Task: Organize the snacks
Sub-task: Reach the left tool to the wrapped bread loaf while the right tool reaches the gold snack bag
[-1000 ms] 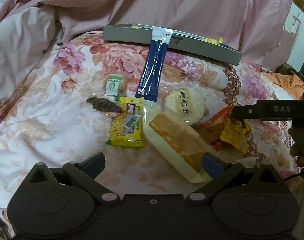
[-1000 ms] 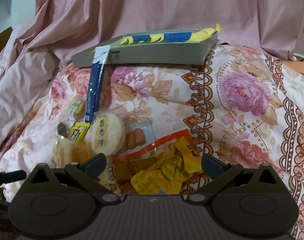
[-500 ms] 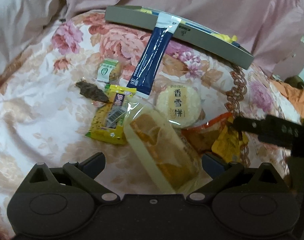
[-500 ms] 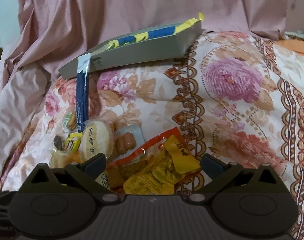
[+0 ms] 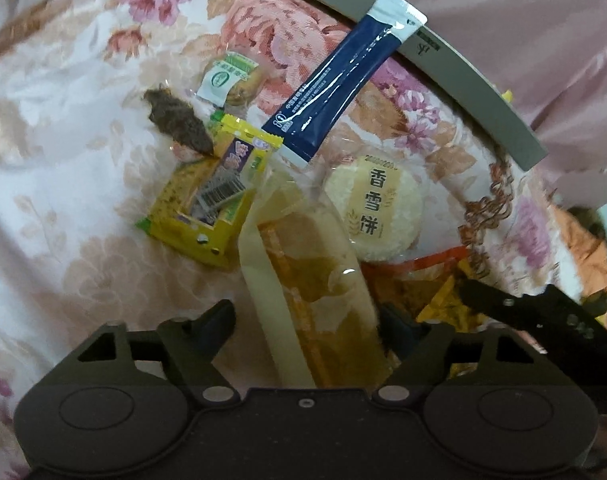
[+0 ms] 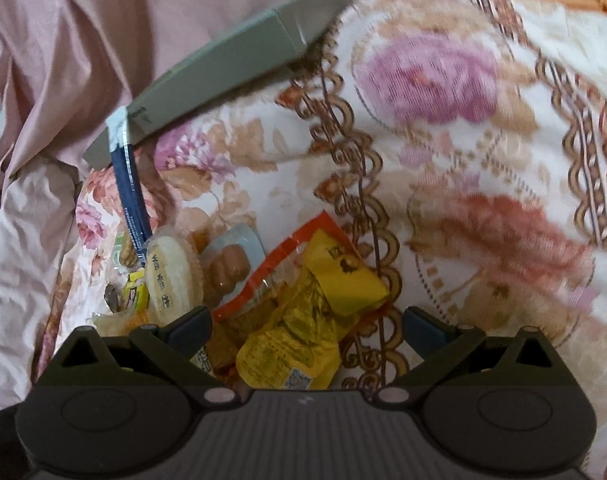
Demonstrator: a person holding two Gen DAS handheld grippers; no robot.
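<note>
On the floral bedspread, the left hand-held gripper has just been closing around a clear bread packet, its right finger touching; the right hand-held gripper gapes over a yellow snack pouch.

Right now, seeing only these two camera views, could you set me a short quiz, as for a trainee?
1. True or false: the dark blue stick packet leans with its white top end on the grey box.
2. What lies between the fingers of the left gripper?
3. Fill in: the right gripper is open above a crumpled ____ packet.

Key
1. True.
2. The long bread packet. The jaws have just been closing round it, and one finger is not yet clearly touching it.
3. Yellow: the yellow packet.
</note>
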